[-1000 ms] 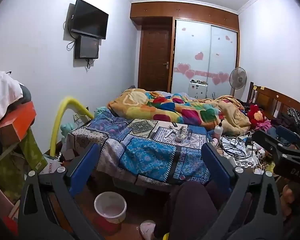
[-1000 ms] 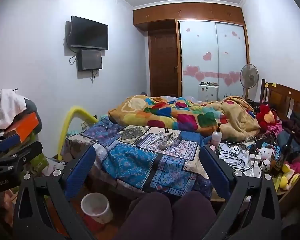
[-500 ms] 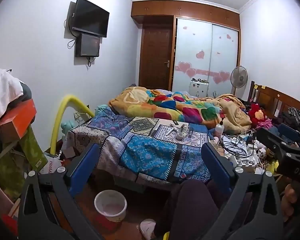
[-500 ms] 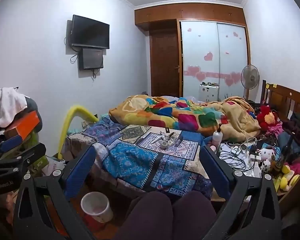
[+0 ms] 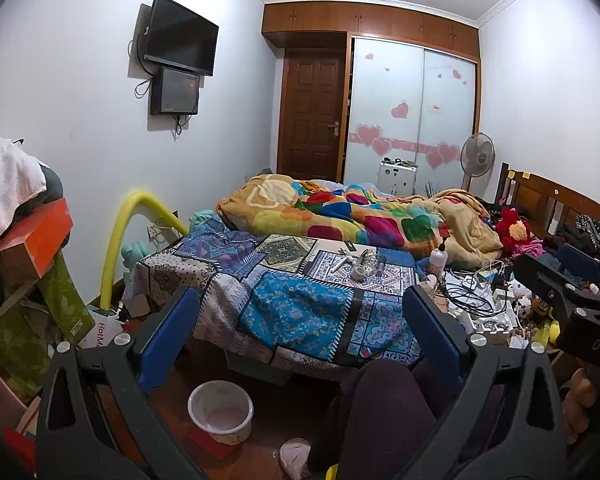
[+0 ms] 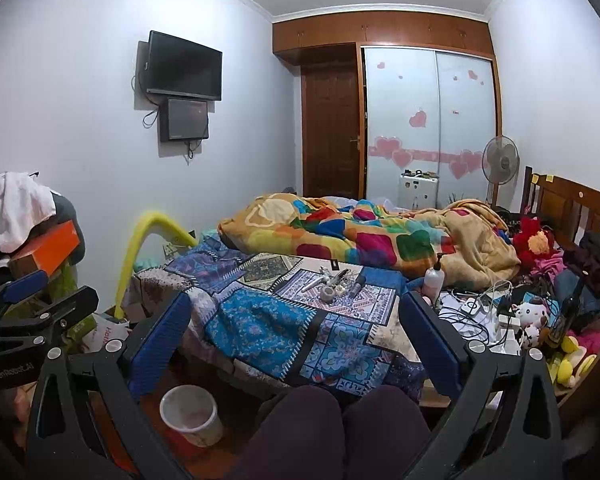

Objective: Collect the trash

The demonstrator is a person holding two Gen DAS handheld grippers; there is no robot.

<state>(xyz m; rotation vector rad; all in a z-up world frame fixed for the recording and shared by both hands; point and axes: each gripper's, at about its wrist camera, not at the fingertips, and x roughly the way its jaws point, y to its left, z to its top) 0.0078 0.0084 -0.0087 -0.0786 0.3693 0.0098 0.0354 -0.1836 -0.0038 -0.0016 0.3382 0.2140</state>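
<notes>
A small heap of loose items point(image 5: 360, 262), among them tubes and a tape roll, lies on the patterned bedspread point(image 5: 296, 304); it also shows in the right wrist view point(image 6: 336, 282). A white bin point(image 5: 220, 410) stands on the floor below the bed's front edge, also in the right wrist view point(image 6: 190, 414). My left gripper point(image 5: 300, 336) is open and empty, held well short of the bed. My right gripper point(image 6: 292, 336) is open and empty too. Each gripper shows at the edge of the other's view.
A colourful duvet point(image 5: 352, 216) covers the far bed. Cables, chargers and a white bottle point(image 5: 438, 258) clutter the right side, with soft toys point(image 6: 534, 316) beyond. A pile of boxes and clothes point(image 5: 24, 240) stands at left. My knees point(image 6: 336, 428) are in the foreground.
Both views have shifted only slightly. The grippers stay open and empty; nothing on the bed has moved.
</notes>
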